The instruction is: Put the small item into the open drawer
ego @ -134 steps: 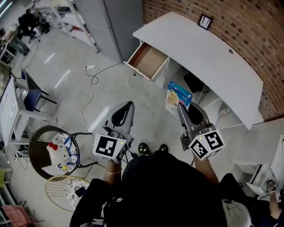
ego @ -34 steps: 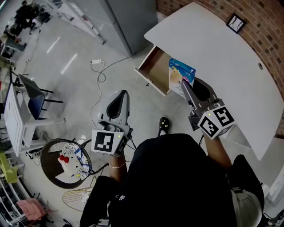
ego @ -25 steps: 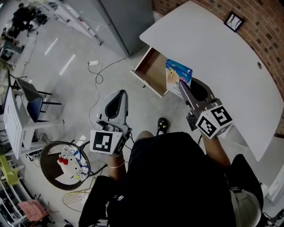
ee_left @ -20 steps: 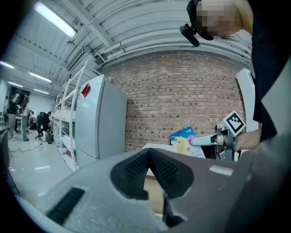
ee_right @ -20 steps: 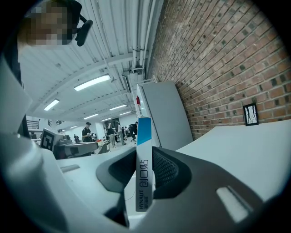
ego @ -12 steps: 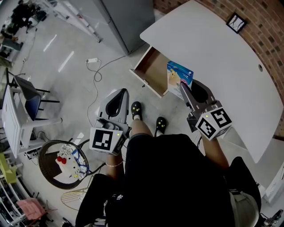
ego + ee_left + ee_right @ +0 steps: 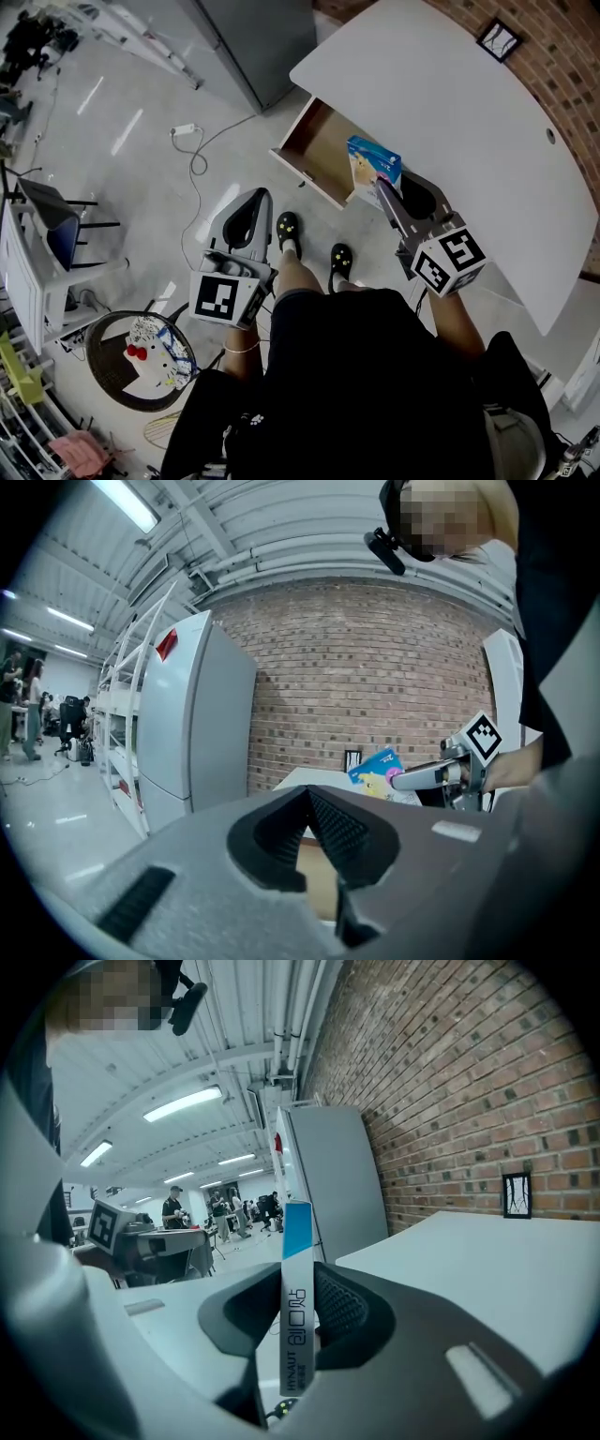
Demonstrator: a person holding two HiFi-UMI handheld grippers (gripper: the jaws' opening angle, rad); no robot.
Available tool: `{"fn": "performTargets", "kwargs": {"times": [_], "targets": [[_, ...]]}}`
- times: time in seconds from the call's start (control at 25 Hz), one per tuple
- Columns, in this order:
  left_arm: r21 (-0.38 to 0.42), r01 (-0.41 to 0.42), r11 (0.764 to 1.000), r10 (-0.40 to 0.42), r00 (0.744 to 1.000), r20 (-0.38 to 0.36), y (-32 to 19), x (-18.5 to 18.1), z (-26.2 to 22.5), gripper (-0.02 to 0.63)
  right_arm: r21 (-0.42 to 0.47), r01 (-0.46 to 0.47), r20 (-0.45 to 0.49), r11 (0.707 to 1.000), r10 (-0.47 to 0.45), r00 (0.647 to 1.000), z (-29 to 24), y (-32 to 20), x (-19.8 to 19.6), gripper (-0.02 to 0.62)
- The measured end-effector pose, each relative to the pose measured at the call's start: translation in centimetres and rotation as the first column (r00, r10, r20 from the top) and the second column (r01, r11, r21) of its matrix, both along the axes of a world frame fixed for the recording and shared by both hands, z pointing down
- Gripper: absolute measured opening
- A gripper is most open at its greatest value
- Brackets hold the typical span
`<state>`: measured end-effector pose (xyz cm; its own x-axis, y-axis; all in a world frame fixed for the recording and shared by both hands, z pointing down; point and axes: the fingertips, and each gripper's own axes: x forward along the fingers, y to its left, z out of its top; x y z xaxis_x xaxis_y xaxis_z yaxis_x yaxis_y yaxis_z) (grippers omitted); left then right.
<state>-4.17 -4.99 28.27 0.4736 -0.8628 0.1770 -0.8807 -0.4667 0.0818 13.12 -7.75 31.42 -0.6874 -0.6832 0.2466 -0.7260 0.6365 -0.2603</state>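
Clearly the biggest thing here is the white tabletop (image 7: 469, 112), curving along a brick wall. Under its edge the drawer (image 7: 314, 150) stands pulled out, its wooden bottom bare as far as the head view shows.

The left gripper (image 7: 253, 199) hangs over the floor, well apart from the drawer. Its jaws are pressed together at the tips with nothing between them.

The right gripper (image 7: 382, 187) reaches toward the drawer and its jaws pinch the box (image 7: 372, 167). The right gripper view shows the box (image 7: 296, 1297) edge-on, with the pads on its two broad faces and most of it sticking up past the jaws.

The box is a thin, flat blue carton, held upright at the side of the drawer nearest the gripper. Whether it is already over the opening I cannot tell.

It looks light and fairly stiff, though thin card may flex under a hard squeeze. The printed faces look smooth, so it could slide in the pads. The broad-face hold low on the box seems right, as it leaves the far end free to go into the drawer first.
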Motion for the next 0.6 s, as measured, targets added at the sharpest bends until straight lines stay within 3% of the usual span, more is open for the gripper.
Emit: {"fn": "performTargets", "kwargs": {"times": [0.6], "targets": [[-0.059,-0.071,0.996,0.070,0.997,-0.021,-3.4,-2.8,3.6,-0.005,-0.071,-0.010,-0.108,0.997,0.003,0.994,4.4,-2.6,-3.3,0.100]]}}
